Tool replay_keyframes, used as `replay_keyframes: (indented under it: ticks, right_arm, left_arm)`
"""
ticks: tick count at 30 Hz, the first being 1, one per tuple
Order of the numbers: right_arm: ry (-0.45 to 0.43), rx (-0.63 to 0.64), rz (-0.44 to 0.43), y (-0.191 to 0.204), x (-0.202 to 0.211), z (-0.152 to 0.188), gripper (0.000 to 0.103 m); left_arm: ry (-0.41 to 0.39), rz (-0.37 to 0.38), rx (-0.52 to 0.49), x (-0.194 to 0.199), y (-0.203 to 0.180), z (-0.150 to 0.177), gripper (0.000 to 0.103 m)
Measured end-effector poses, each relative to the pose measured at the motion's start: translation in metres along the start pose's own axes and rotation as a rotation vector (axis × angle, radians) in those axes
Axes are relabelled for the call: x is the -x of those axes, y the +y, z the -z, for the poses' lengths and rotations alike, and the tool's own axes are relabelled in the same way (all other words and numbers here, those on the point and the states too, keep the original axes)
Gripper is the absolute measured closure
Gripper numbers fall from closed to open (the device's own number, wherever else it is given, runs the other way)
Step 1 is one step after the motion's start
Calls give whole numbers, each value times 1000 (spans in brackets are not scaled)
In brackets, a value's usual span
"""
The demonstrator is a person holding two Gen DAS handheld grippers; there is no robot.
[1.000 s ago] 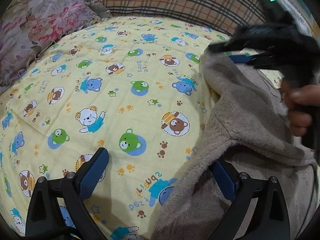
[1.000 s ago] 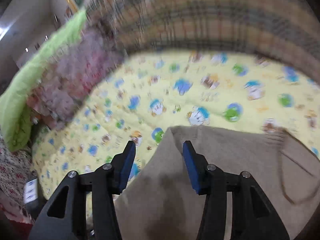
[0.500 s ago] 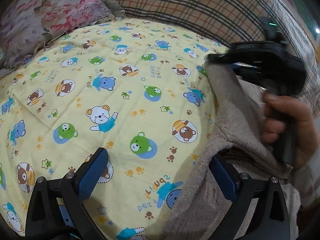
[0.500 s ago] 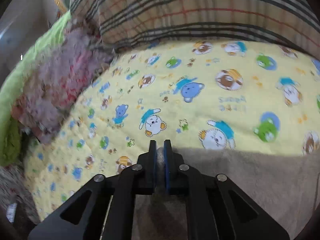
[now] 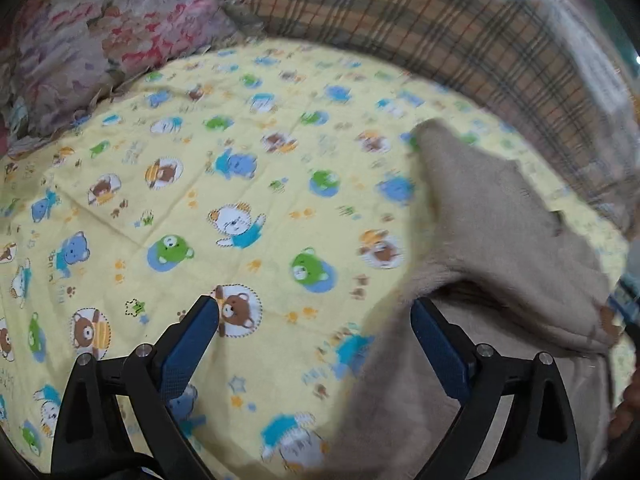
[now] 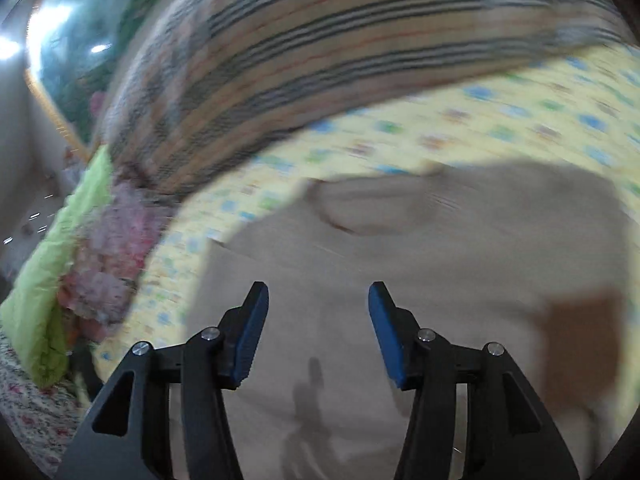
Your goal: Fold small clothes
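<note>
Over beige garment (image 6: 420,248) | right gripper (image 6: 316,328) spread, empty | left gripper (image 5: 316,344) wide, empty

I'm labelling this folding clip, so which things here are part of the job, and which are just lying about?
Part of the job:
- beige garment, part folded on the sheet
- left gripper, open, at the garment's edge
- right gripper, open, above the garment

Lying about:
- bear-print sheet underneath
- plaid blanket
- floral pillow
- green cushion
</note>
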State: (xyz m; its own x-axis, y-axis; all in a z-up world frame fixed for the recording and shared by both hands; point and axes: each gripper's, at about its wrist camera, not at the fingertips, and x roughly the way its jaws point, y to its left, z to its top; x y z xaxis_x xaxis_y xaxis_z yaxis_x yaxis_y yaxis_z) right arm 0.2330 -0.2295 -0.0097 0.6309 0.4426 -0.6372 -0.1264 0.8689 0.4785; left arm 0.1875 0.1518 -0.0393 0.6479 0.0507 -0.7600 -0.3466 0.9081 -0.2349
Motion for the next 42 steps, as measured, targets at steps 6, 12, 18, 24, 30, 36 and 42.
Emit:
replay_keyframes:
  ticks: [6,12,18,24,30,36,42]
  right_arm:
    - [-24,-82,39,-49,32,23,50]
    - [57,-86,132,-68,17,16,51]
    - [-11,-107,133,-73,58,27,50]
    - [-88,-142,105,-67,116,62,49]
    - [-72,-135,100,-59,151,111,49]
    - [-81,-142,91,-61,184,153,48]
    - [-87,-152,88,-65,207,184,48]
  left_arm:
    - [-29,115,-139,11,-60,-18,6]
    - [76,-39,-297,-40,-98,-29,5]
    - [119,-3,-234,-40,-69,-26,5]
    - [87,45,-255,13,-59,-2,5]
    - [77,108,-264,65,-46,40,5]
    - [97,154,-249,97,-28,78,5]
    - [145,165,-242,114,-6,112,5]
